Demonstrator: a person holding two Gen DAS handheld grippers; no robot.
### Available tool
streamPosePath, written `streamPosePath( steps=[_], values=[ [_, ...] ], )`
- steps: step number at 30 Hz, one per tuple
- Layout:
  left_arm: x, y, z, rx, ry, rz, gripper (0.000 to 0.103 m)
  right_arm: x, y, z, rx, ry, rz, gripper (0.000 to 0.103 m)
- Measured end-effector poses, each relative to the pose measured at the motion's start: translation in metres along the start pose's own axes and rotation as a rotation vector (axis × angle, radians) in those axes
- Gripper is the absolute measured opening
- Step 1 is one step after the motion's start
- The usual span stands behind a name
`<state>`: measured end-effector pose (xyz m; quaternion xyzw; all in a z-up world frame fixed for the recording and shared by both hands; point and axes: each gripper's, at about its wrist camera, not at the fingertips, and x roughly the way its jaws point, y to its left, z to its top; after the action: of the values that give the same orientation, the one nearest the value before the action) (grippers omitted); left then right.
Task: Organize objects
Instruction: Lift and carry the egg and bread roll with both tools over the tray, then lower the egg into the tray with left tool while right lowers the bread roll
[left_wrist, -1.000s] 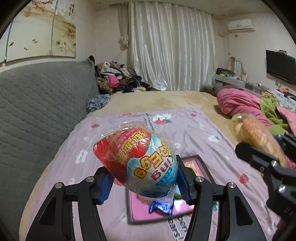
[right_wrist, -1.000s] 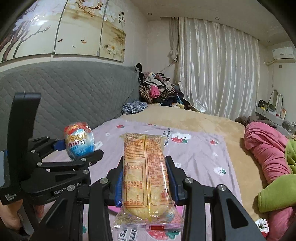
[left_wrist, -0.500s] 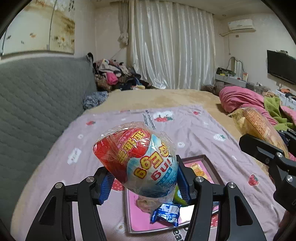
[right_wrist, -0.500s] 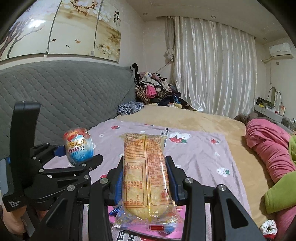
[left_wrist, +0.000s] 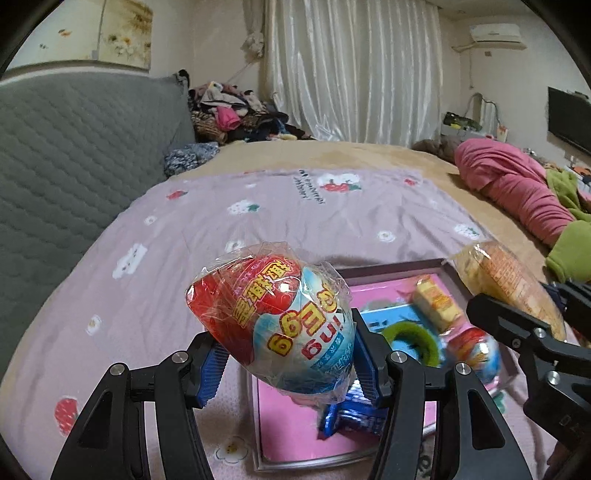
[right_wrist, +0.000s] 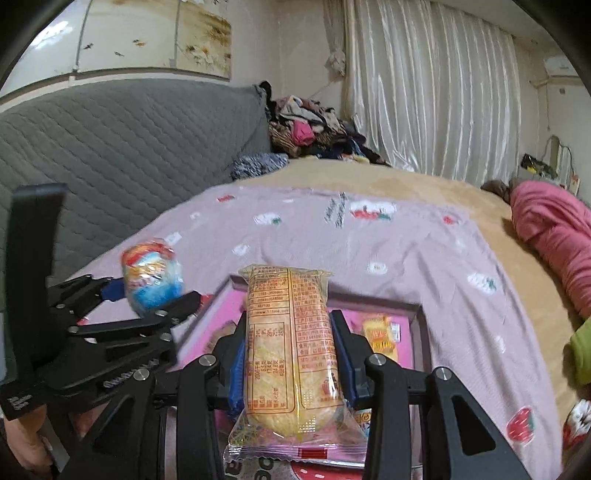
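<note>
My left gripper (left_wrist: 288, 354) is shut on a wrapped red and blue toy egg (left_wrist: 273, 325), held above the near left part of a pink tray (left_wrist: 291, 428). From the right wrist camera the same egg (right_wrist: 153, 275) shows at the left. My right gripper (right_wrist: 291, 354) is shut on a long orange snack packet (right_wrist: 290, 347), above the tray (right_wrist: 417, 314). In the left wrist view that packet (left_wrist: 506, 273) shows at the right. In the tray lie a yellow packet (left_wrist: 436, 304), a green ring (left_wrist: 413, 339), a second egg (left_wrist: 474, 347) and a blue wrapper (left_wrist: 347, 421).
The tray rests on a lilac strawberry-print sheet (left_wrist: 295, 221) over a bed. A grey quilted headboard (left_wrist: 74, 155) stands at the left. A clothes pile (left_wrist: 236, 122) is at the back, pink bedding (left_wrist: 517, 188) at the right. A hand (right_wrist: 22, 439) holds the left gripper.
Both grippers have come down toward the bed with their loads still gripped. The tray and its contents now show larger and nearer beneath them.
</note>
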<state>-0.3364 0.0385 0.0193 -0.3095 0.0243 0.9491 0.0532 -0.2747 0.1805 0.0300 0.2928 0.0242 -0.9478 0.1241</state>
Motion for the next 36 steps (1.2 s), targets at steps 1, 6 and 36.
streamPosePath(
  steps=[1, 6, 36],
  values=[
    [0.004, 0.0, -0.004, -0.005, -0.004, 0.002, 0.061, 0.006, -0.002, -0.005, 0.003, 0.007, -0.001, 0.041],
    [0.031, -0.003, -0.011, 0.003, -0.01, -0.014, 0.061, 0.033, -0.009, -0.023, -0.007, 0.034, -0.03, 0.041],
    [0.085, -0.013, -0.033, 0.031, 0.114, -0.012, 0.062, 0.091, -0.019, -0.049, -0.018, 0.166, -0.045, 0.041]
  ],
)
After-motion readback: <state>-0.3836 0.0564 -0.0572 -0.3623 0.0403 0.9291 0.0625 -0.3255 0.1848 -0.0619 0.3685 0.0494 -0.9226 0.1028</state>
